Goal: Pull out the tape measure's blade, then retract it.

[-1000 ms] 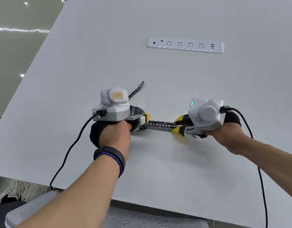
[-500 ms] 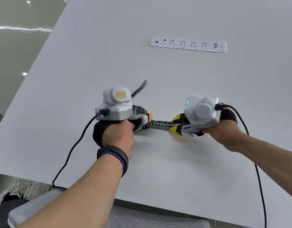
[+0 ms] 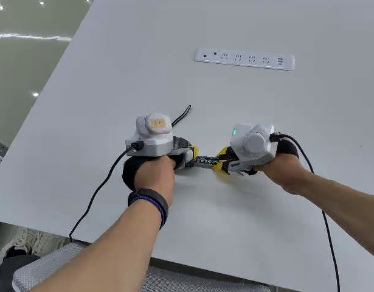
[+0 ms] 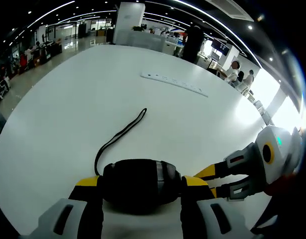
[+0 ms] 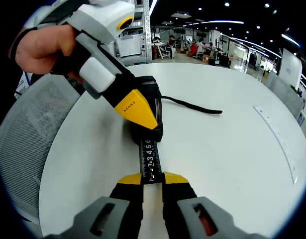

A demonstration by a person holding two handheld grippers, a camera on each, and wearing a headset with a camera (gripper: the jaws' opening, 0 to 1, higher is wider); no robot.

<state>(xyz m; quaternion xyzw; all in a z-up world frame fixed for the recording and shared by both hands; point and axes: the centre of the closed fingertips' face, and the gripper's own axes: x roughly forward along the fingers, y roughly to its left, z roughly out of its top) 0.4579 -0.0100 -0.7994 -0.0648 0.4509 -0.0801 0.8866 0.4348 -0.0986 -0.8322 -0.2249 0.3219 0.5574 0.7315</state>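
Note:
A black tape measure case point(image 4: 139, 183) lies on the white table, clamped between the yellow-tipped jaws of my left gripper point(image 4: 141, 185). Its black wrist strap point(image 4: 118, 137) trails away across the table. A short length of dark numbered blade point(image 5: 150, 154) runs from the case point(image 5: 147, 109) to my right gripper point(image 5: 152, 177), which is shut on the blade's end. In the head view the left gripper point(image 3: 188, 153) and right gripper point(image 3: 221, 164) face each other closely, with the blade point(image 3: 205, 161) bridging the small gap between them.
A white power strip point(image 3: 244, 59) lies at the far side of the table point(image 3: 114, 91). Black cables run from both grippers back over the near table edge point(image 3: 92, 201). A grey mesh chair back point(image 5: 38, 144) stands by that edge.
The right gripper has moved left toward the left gripper and the case, and the exposed blade between them is shorter. The left gripper has held still on the case.

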